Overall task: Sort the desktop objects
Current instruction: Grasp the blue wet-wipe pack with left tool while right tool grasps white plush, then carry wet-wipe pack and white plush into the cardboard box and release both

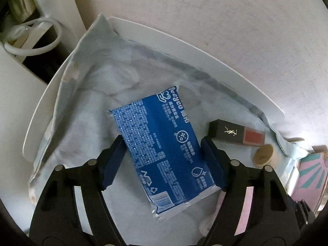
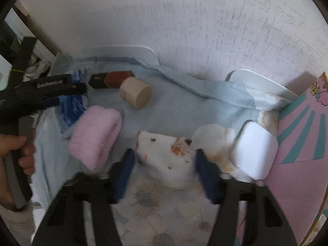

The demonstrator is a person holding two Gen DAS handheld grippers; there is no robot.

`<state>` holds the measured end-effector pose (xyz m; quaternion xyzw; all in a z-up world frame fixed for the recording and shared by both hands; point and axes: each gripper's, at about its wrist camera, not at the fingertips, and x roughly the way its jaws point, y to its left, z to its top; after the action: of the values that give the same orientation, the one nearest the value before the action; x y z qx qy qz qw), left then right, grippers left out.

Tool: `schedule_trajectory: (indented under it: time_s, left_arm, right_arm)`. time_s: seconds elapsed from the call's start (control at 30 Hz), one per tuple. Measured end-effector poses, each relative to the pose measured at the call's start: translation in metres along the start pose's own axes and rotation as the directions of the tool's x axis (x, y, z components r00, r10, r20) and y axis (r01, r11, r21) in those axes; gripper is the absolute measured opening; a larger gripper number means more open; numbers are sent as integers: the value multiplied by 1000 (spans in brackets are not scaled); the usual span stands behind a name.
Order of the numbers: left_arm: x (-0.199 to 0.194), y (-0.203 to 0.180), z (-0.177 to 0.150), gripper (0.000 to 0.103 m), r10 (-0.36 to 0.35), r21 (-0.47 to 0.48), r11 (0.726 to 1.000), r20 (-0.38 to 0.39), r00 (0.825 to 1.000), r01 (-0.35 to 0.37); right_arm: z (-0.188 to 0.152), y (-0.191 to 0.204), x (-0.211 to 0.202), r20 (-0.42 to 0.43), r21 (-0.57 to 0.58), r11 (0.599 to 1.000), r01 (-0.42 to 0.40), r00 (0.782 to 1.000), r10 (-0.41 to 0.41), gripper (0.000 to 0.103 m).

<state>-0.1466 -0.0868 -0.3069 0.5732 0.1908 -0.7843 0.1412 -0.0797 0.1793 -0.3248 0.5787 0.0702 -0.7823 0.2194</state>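
Left tongs point(image 1: 163, 160): spread wide, blue pads either side of the blue wipes pack point(image 1: 164, 153); left pad apparently touching the pack's long edge, right pad right at the opposite edge, contact not certain. No squeeze visible in the foil. Pack flat on pale blue cloth point(image 1: 86, 123), printed back upward.

Right tongs point(image 2: 164, 170): also wide apart, blurred, straddling the white plush sock point(image 2: 164, 160) with orange markings. Pads near both flanks of the sock; grip not resolved through the blur. Sock on floral-print fabric point(image 2: 151, 201).

Elsewhere on the cloth, right wrist view: pink fuzzy sock point(image 2: 96, 137) just left of the white one; beige round jar point(image 2: 136, 92) on its side further back; dark lipstick box point(image 2: 111, 79) behind the jar, touching or nearly so; white rounded case point(image 2: 254, 153) to the right, against a pink and teal box point(image 2: 303, 143). Left tongs and holding hand point(image 2: 18, 153) seen at far left, over the blue pack.

Surface: cloth draped in a white tray-like rim point(image 1: 184, 43) on a pale tabletop point(image 1: 225, 20). Second white rim at right in the right wrist view. Textured off-white wall point(image 2: 184, 20) behind. White cable loop point(image 1: 32, 37) and dark shelving at far left.

Pack orientation, left wrist view: long axis running from upper left to lower right, tilted off the tongs' forward line; crimped silver end seal with barcode nearest the camera, brand lettering at the far end. Lipstick box long axis roughly crosswise, red end to the right.
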Motion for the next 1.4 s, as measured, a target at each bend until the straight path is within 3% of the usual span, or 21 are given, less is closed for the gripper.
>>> schedule_trajectory:
  time_s: [0.37,0.8,0.97,1.17,1.4]
  left_arm:
    - [-21,7,-9,64,-51,-22,998,-4,999,51]
    - [-99,6,-26,63,-112,22,994,24,993,111]
    - [-145,-10,-27,63,-152,124,981,28,988,147]
    - [-172,-18,4,63,-246,227,946,31,969,233]
    - [-217,-91,5,62,-366,383,862,16,930,333]
  right_arm:
    - [0,3,-9,29,-11,1000,2,1000,-2,30]
    - [-3,11,-51,106,16,1000,-21,994,19,30]
    - [1,24,-81,148,29,999,-36,989,31,30]
    - [-2,27,-124,224,67,997,-29,974,13,30]
    - [-28,-2,-180,300,168,986,19,952,-69,30]
